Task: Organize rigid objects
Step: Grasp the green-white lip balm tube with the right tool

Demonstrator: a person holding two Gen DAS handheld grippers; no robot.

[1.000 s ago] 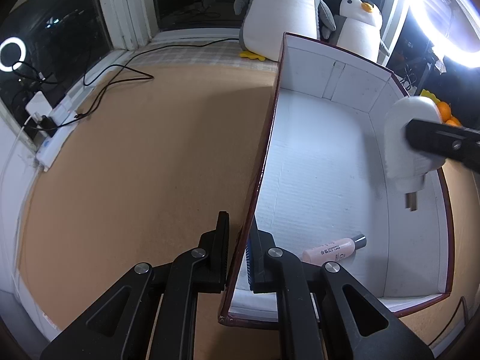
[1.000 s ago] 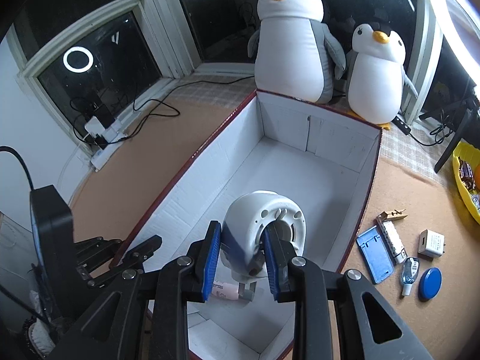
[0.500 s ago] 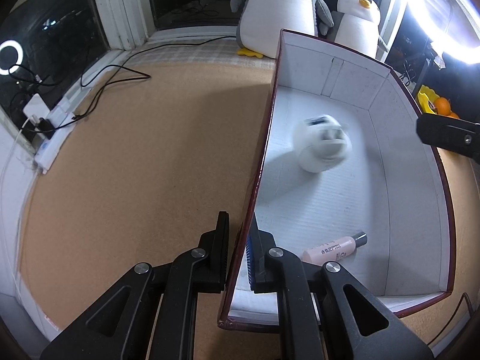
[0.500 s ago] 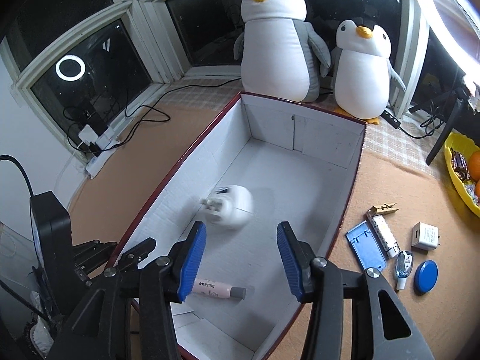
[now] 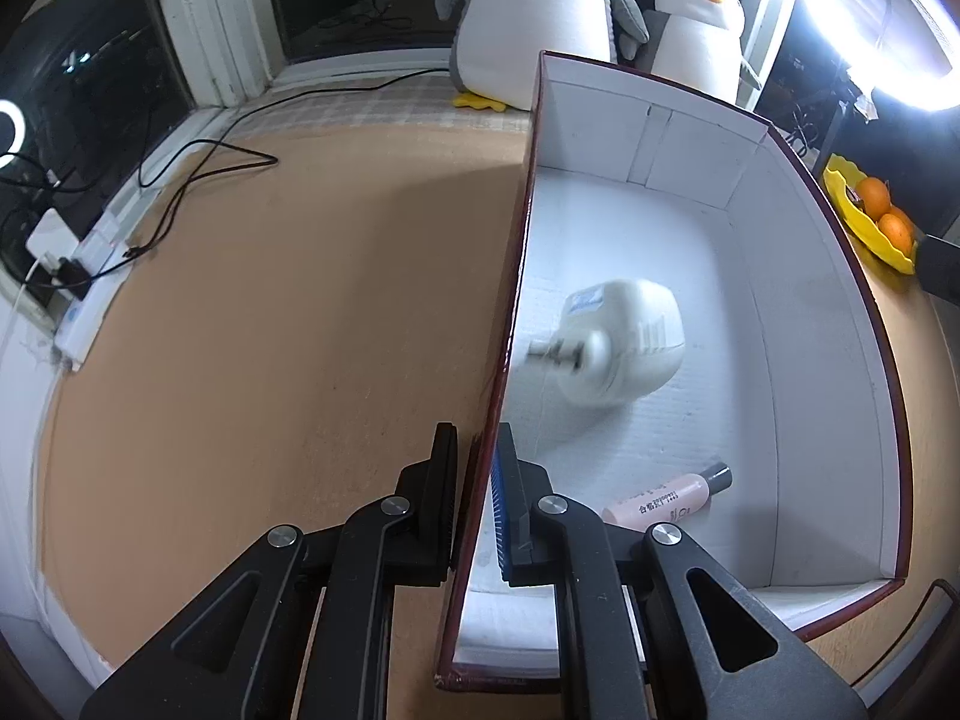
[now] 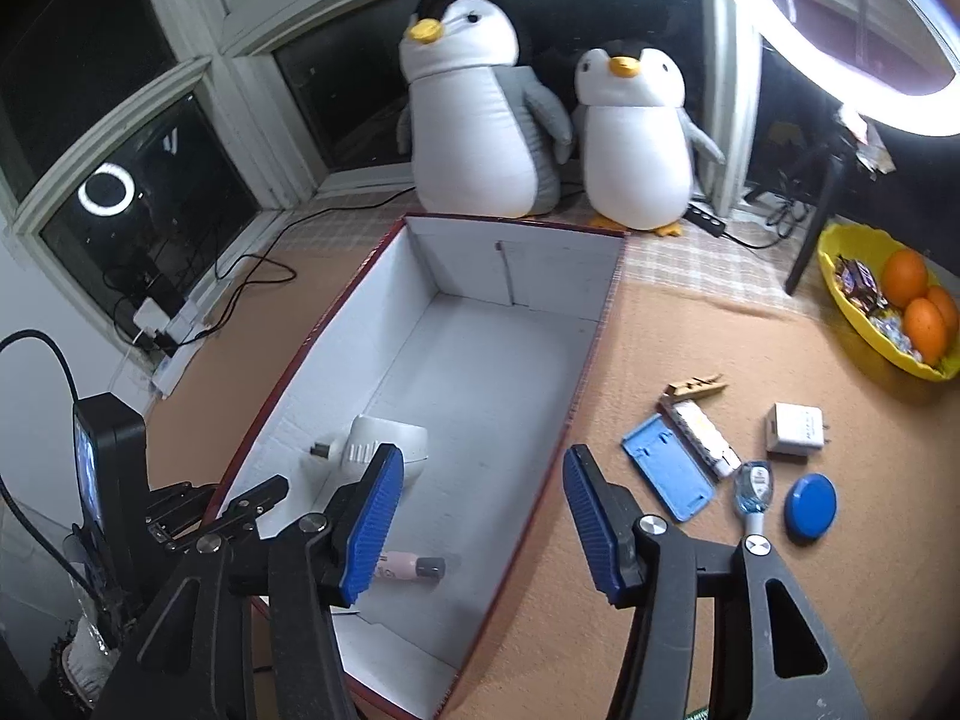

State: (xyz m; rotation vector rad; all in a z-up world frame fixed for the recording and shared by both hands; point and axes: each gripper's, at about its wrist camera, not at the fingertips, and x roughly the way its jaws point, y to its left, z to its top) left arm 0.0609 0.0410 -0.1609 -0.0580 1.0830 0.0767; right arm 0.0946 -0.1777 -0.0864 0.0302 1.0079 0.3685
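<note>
A white-lined box with dark red outside (image 6: 510,276) (image 5: 798,312) stands on the brown table. A white plug adapter (image 5: 618,348) (image 6: 390,444) lies inside near the left wall. A pink tube with a grey cap (image 5: 666,495) (image 6: 411,567) lies at the box's near end. My left gripper (image 5: 477,498) is shut on the box's left wall near the front corner. My right gripper (image 6: 480,516) is open and empty above the box's near right side. Right of the box lie a blue flat case (image 6: 666,474), a clothespin (image 6: 696,385), a white charger (image 6: 795,429) and a blue round lid (image 6: 810,504).
Two plush penguins (image 6: 474,114) (image 6: 636,138) stand behind the box. A yellow bowl with oranges (image 6: 888,306) is at the far right. Cables and a power strip (image 5: 78,294) lie at the left table edge. A ring light (image 6: 840,30) hangs at the upper right.
My right gripper opened and let go of the white adapter, which fell into the box and rolled toward the left wall. The right gripper drew back to the right. The left gripper kept its hold.
</note>
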